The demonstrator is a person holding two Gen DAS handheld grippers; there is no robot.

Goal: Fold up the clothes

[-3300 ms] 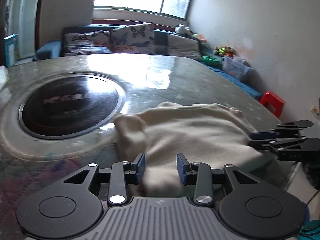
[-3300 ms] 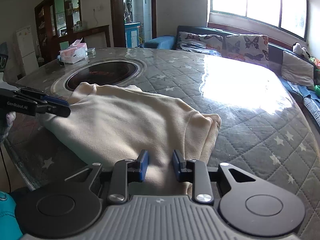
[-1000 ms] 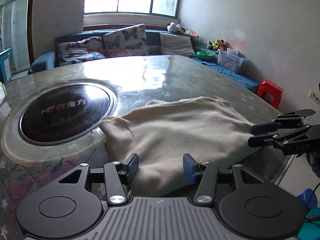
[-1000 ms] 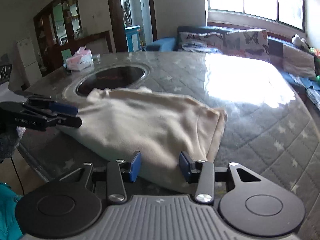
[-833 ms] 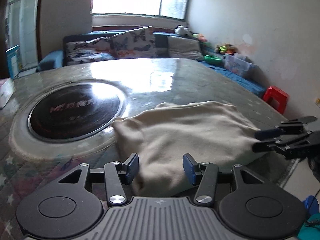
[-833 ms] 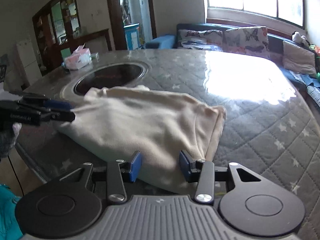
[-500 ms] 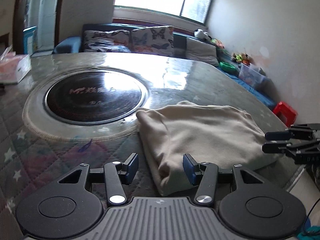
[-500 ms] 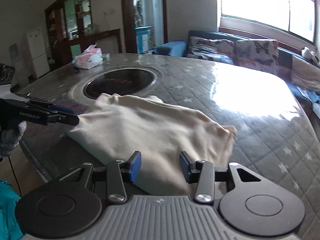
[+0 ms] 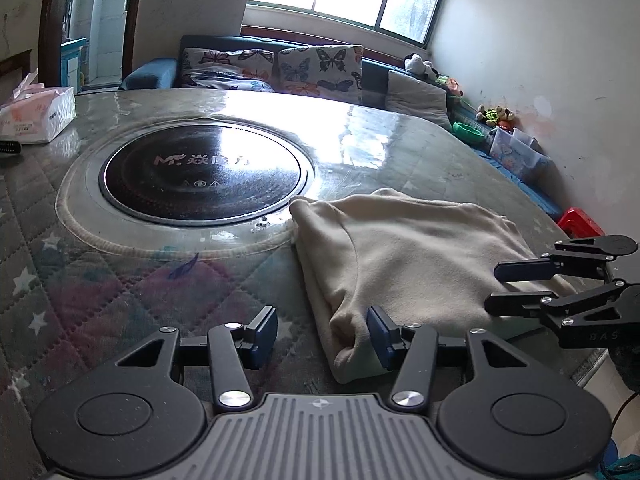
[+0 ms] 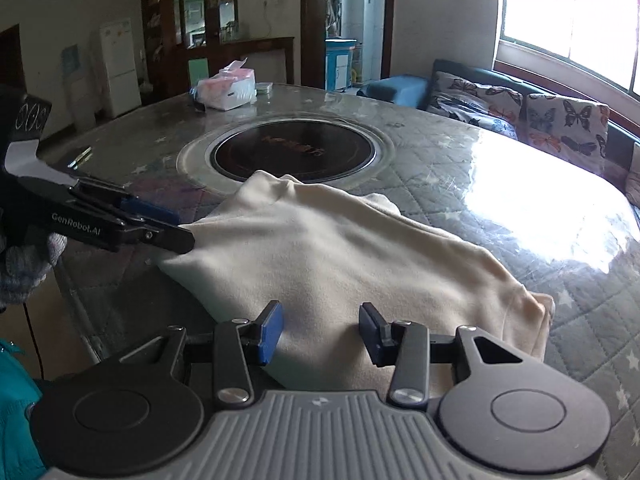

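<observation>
**A:** From the left wrist camera: left gripper [image 9: 322, 336] low over the near corner of the cream sweater [image 9: 408, 256]. Jaws spread wide, pinching nothing.

**B:** Why right there?

**A:** Probably lined up to grab that corner for the next fold. Corner bunched up between the blue pads [image 9: 264, 334], maybe brushing the right-hand one, but not squeezed.

**B:** And where is the sweater?

**A:** Lying folded on the quilted table [image 9: 100, 292], just beside the round cooktop [image 9: 200, 172] and close to the table's near edge.

**B:** Right gripper [image 9: 514, 286]?

**A:** Over at the other side of the sweater, by the cloth edge. Jaws apart. Hard to tell if touching.

**B:** Anything hidden?

**A:** Lower layers tucked away underneath. No sleeves to be seen. Hand on the right gripper cut off at the picture's side.

**B:** Now from the right wrist camera?

**A:** Right gripper jaws spread, with the sweater's near edge lying between and under the pads. Not pinched. Looks set to take its own side, so both ends lift together.

**B:** Left gripper from here?

**A:** Seen from the side, held by a gloved hand [image 10: 24, 256]. Tips right at the sweater's left corner. Can't say if touching.

**B:** Hard bits?

**A:** Nearest strip of sweater hidden behind the gripper body. Tissue pack [image 10: 226, 90] well apart, across the table.
</observation>
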